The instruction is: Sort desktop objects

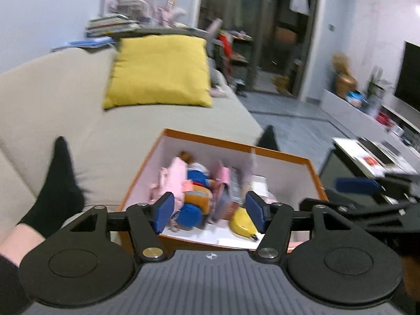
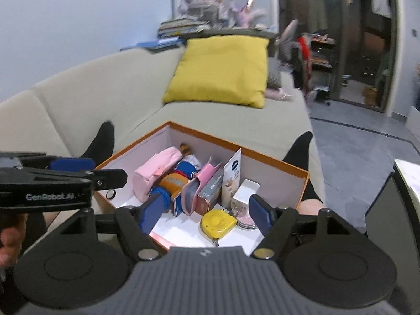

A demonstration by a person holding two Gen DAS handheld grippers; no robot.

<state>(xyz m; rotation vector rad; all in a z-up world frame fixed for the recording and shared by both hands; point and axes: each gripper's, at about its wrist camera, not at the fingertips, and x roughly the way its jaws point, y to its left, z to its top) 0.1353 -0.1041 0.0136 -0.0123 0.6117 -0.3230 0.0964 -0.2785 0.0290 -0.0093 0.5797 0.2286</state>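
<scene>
An orange box [image 2: 278,161] with a white inside rests on my lap between my black-socked feet. It holds a pink pouch [image 2: 152,173], a doll in blue and orange [image 2: 174,181], a pink case [image 2: 195,191], a small carton [image 2: 210,194], a cream tube [image 2: 232,178], a white box [image 2: 244,191], a yellow tape measure [image 2: 216,223], a glittery round tin [image 2: 245,219] and a dark ring [image 2: 110,194]. My right gripper [image 2: 206,214] is open and empty above the box's near edge. My left gripper [image 1: 208,215] is open and empty over the same box [image 1: 283,156]; the tape measure [image 1: 242,223] lies by its right pad.
A beige sofa [image 2: 86,97] with a yellow cushion [image 2: 220,71] lies behind the box. Stacked books [image 2: 181,26] sit on a shelf behind the sofa. A dark table with papers [image 1: 367,157] stands at right. The left gripper's body [image 2: 52,186] crosses the right view's left side.
</scene>
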